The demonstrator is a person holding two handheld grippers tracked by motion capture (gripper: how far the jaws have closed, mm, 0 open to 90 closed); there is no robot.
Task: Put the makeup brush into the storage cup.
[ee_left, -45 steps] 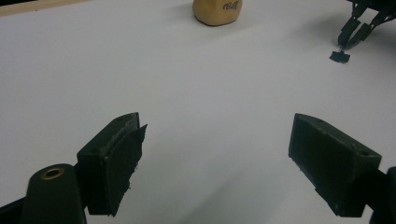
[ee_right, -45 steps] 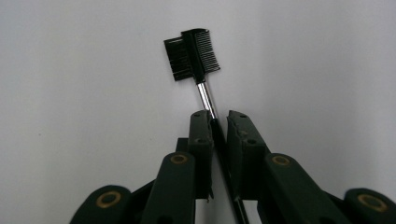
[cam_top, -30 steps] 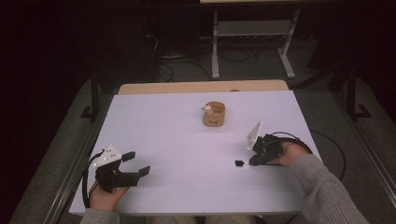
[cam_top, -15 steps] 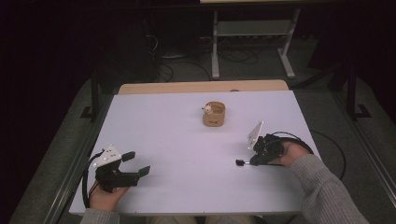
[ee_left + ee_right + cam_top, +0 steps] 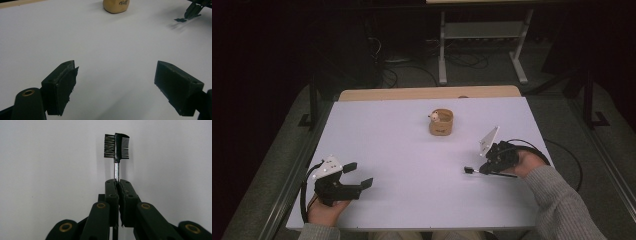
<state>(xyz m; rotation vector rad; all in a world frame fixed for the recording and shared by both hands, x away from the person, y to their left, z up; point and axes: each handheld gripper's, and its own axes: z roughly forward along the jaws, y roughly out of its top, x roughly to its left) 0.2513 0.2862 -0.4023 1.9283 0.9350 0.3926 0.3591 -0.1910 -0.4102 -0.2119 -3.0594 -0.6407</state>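
Small black brow brush-comb with a thin metal stem [image 5: 116, 146] sits clamped by its stem in my right gripper [image 5: 117, 185], jaws closed tight on it, head sticking out past the tips. In the high view it hangs just above the white table [image 5: 412, 150] at about 4 o'clock from centre, head [image 5: 468, 170] pointing toward 9 o'clock.

Change over the last second: almost none. Right gripper [image 5: 484, 169] has edged slightly, brush head holds the same spot. Left hasn't moved. My read: grip is secured, carry not started.

Likely target is the short round tan wooden cup [image 5: 441, 122] at 12 o'clock, well apart from the brush, something small and pale at its rim.

Left gripper [image 5: 357, 181] idles at 7 o'clock, jaws wide open, holding nothing.

View differences:
- Right gripper view: bristles one side, comb teeth the other, stem centred in the jaws. High view gives a dark speck only.
- Left gripper view: cup [image 5: 116, 5] base with dark lettering, brush head [image 5: 180, 19] hovering over its shadow.
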